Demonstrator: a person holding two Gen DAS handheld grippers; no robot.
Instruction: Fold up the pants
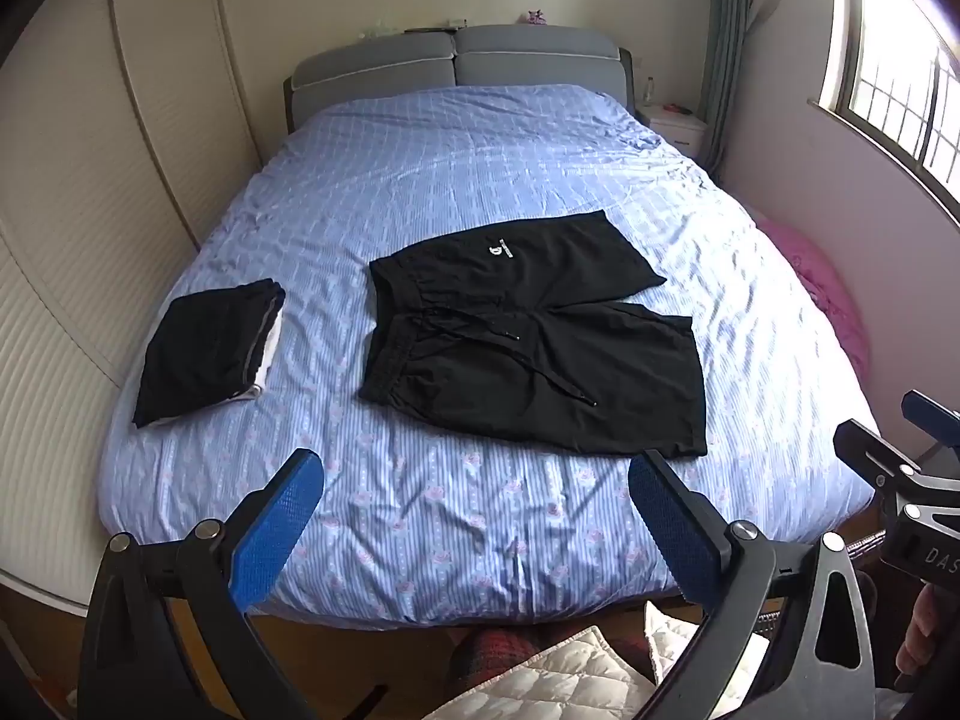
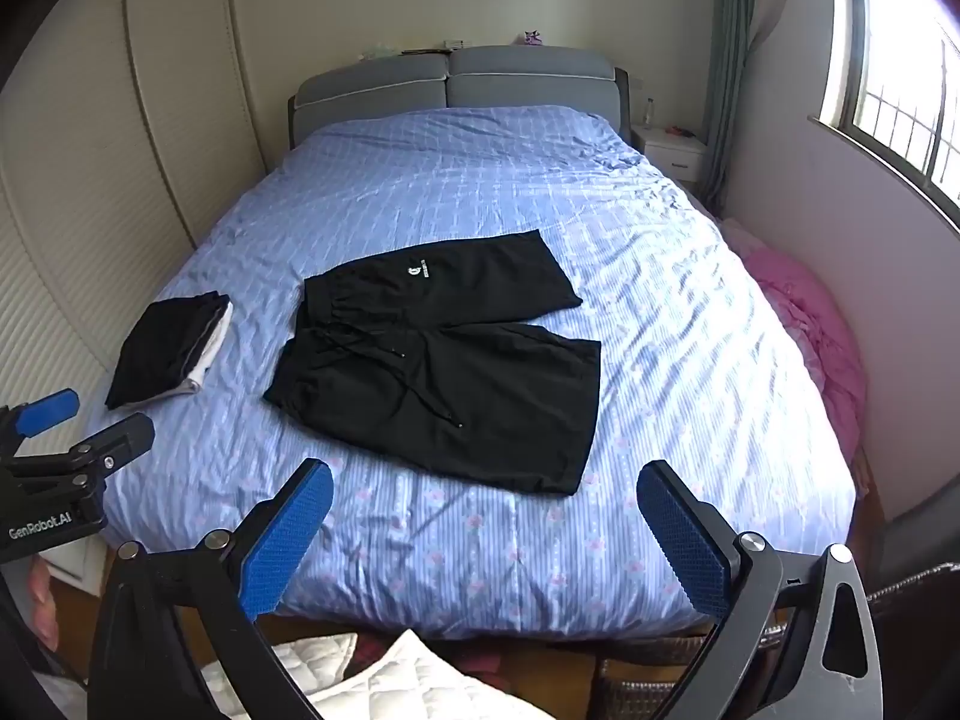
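Black shorts (image 1: pixel 534 336) (image 2: pixel 444 360) lie spread flat on the blue bedspread (image 1: pixel 480 168) (image 2: pixel 660 312), waistband to the left, both legs to the right, drawstring loose across the front. My left gripper (image 1: pixel 477 474) hovers open above the bed's near edge, short of the shorts, with nothing between its blue pads (image 1: pixel 276 528). My right gripper (image 2: pixel 486 486) is also open and empty, near the same edge just below the shorts' lower leg. The right gripper (image 1: pixel 900 450) shows at the right of the left wrist view; the left gripper (image 2: pixel 78 426) shows at the left of the right wrist view.
A folded stack of dark and white clothes (image 1: pixel 210 348) (image 2: pixel 171 348) lies on the bed's left side. A pink cloth (image 1: pixel 822 294) (image 2: pixel 816 336) sits beside the bed at right. White quilted fabric (image 1: pixel 558 678) lies below the foot of the bed. Wardrobe doors (image 1: pixel 90 210) line the left.
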